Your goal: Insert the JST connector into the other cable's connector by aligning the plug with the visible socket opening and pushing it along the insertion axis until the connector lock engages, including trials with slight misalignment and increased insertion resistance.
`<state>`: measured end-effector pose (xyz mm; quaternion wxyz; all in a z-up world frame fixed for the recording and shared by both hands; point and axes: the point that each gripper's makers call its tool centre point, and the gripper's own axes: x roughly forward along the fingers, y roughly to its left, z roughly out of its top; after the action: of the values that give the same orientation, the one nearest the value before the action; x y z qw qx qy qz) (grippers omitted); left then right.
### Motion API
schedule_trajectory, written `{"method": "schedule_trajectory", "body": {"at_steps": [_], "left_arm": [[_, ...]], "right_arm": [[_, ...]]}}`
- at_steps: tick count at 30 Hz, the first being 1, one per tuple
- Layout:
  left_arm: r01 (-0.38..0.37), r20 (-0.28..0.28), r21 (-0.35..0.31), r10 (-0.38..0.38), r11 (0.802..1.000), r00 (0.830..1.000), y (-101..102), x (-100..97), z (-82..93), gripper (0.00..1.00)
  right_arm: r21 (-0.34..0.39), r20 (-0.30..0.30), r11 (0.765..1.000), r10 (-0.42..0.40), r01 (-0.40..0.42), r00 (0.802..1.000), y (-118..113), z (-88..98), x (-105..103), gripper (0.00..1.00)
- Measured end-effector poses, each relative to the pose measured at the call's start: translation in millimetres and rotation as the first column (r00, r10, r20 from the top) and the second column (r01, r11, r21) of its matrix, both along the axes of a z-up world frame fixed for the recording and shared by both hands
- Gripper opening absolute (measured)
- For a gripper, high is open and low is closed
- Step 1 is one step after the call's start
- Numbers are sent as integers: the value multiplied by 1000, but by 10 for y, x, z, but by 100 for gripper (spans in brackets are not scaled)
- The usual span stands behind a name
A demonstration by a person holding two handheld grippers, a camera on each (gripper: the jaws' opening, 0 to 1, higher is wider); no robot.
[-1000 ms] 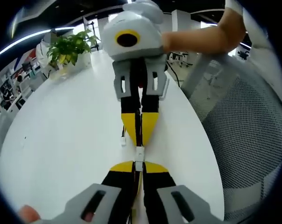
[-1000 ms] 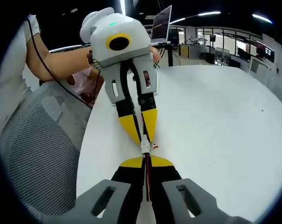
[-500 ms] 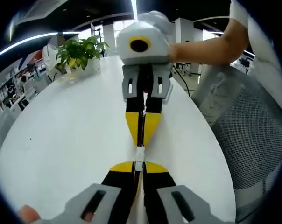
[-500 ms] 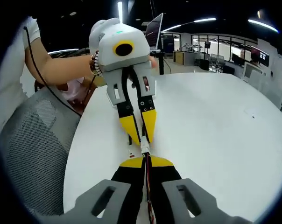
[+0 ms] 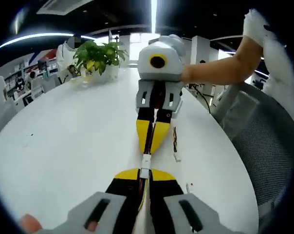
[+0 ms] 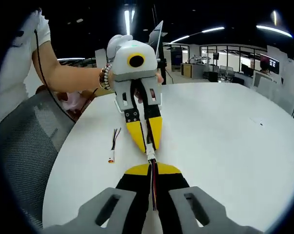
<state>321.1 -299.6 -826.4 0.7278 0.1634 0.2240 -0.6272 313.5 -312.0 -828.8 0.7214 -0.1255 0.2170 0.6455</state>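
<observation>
White bench (image 5: 64, 141) spreads wide on your left in the left gripper view, its edge close on the right by a mesh chair (image 5: 264, 141). Your left gripper (image 5: 145, 171) is clenched on the white JST connector (image 5: 145, 161), which meets the right gripper (image 5: 151, 146) tip to tip. One potted plant (image 5: 99, 54) stands at the far edge; two loose cables (image 5: 175, 146) lie nearby.

In the right gripper view, your right gripper (image 6: 152, 165) grips its cable (image 6: 153, 187); one spare cable (image 6: 113, 145) lies beside.
</observation>
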Motion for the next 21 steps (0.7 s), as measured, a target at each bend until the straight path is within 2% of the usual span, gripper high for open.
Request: {"method": "schedule_trajectory", "body": {"at_steps": [4,10,21], "left_arm": [[-19,-25,-39,18,999,1000,-19,93,-63,0],[-57,-65,-116,50,992,997,-19,194,-52,0],[-114,-107,-134,100,984,989,-68,181,-125,1]], "right_arm": [[46,-18,999,-15,16,1000,-15,-50,69,0],[132,-46,990,-48,54,998,-39,-38,132,0],[144,-58,984,-94,102,994,-30,-149,181,2]]}}
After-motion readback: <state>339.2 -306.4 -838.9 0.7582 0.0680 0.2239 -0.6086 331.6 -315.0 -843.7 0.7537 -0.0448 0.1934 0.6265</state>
